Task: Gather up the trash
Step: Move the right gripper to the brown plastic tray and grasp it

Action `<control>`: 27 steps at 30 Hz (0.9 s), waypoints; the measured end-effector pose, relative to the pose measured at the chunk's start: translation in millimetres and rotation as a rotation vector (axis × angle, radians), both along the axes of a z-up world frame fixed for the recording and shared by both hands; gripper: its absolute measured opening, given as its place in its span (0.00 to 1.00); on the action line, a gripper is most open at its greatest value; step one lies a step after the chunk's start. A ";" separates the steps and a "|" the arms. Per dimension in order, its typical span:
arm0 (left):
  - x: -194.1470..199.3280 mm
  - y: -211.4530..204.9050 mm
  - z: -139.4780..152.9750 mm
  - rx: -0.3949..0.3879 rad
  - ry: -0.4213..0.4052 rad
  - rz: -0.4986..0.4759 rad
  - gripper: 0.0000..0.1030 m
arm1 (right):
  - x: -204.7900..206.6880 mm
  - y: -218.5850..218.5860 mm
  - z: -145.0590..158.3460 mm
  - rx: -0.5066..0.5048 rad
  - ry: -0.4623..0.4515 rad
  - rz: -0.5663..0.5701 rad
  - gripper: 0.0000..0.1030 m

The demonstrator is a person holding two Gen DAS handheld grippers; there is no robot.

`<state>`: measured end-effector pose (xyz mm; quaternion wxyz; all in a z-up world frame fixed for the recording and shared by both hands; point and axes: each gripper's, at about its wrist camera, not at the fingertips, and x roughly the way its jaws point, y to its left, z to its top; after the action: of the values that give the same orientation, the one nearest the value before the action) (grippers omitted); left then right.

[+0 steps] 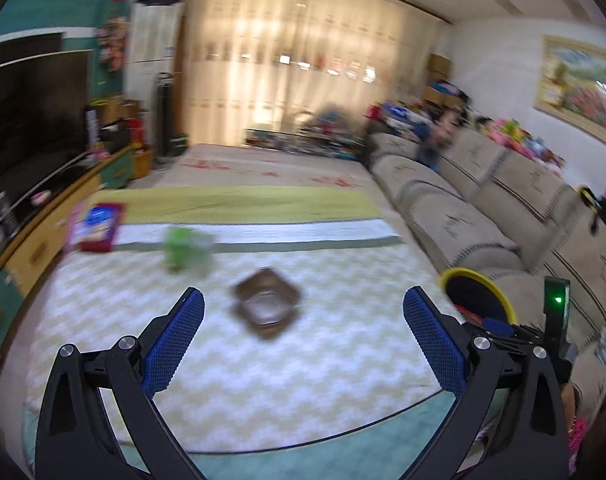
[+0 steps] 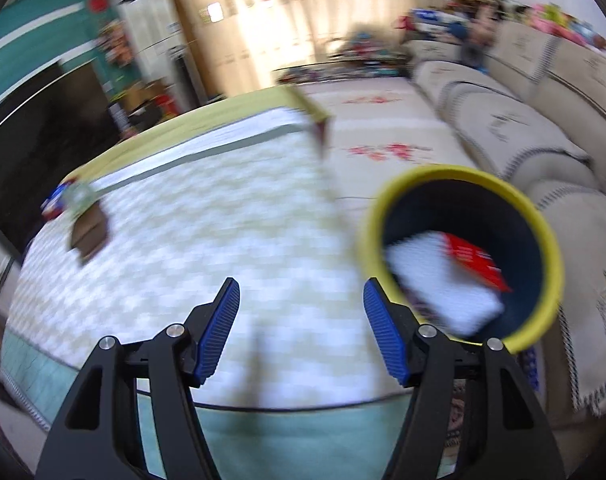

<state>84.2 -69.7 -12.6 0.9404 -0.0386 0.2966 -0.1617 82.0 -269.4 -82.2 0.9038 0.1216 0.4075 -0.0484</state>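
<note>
On the zigzag-patterned table cloth (image 1: 323,372) lie a brown square tray (image 1: 267,304), a crumpled green wrapper (image 1: 183,252) and a red-and-blue packet (image 1: 97,226). My left gripper (image 1: 303,296) hangs above the cloth, open wide, with the tray beyond its fingertips and nothing between them. My right gripper (image 2: 301,284) is open too and holds nothing. Just right of it stands a yellow-rimmed bin (image 2: 443,170) holding a white and red package (image 2: 443,284). The tray (image 2: 89,236) and wrapper (image 2: 79,198) appear blurred at far left in the right wrist view.
A beige sofa (image 1: 463,208) runs along the right side behind the bin (image 1: 463,272). A TV cabinet (image 1: 43,240) lines the left wall. A carpeted floor (image 1: 263,168) stretches past the table to curtains and piled toys.
</note>
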 end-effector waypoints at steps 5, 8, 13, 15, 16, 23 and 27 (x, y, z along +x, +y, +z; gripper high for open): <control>-7.5 56.5 -13.9 -0.022 0.014 0.100 0.95 | 32.8 72.5 7.5 -0.007 -0.002 0.179 0.62; -7.7 77.3 -23.7 -0.034 0.032 0.122 0.95 | 56.8 115.2 14.4 -0.001 -0.014 0.299 0.70; -5.5 96.6 -37.9 -0.062 0.057 0.148 0.95 | 93.5 173.0 24.2 -0.043 -0.030 0.458 0.78; -6.2 99.6 -39.7 -0.068 0.058 0.155 0.95 | 106.5 184.6 25.7 -0.072 -0.026 0.489 0.82; -4.9 100.7 -40.6 -0.070 0.059 0.158 0.95 | 113.6 189.9 25.9 -0.081 -0.024 0.510 0.83; 1.8 103.0 -52.8 -0.088 0.091 0.155 0.95 | 151.3 204.4 14.9 -0.127 0.029 0.569 0.87; 4.9 103.7 -58.1 -0.096 0.101 0.149 0.95 | 168.8 212.3 2.8 -0.111 0.073 0.593 0.87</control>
<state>89.1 34.0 -70.7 0.9307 -0.1137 0.3320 -0.1029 250.8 -57.1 -79.5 0.8685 -0.0543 0.4542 0.1911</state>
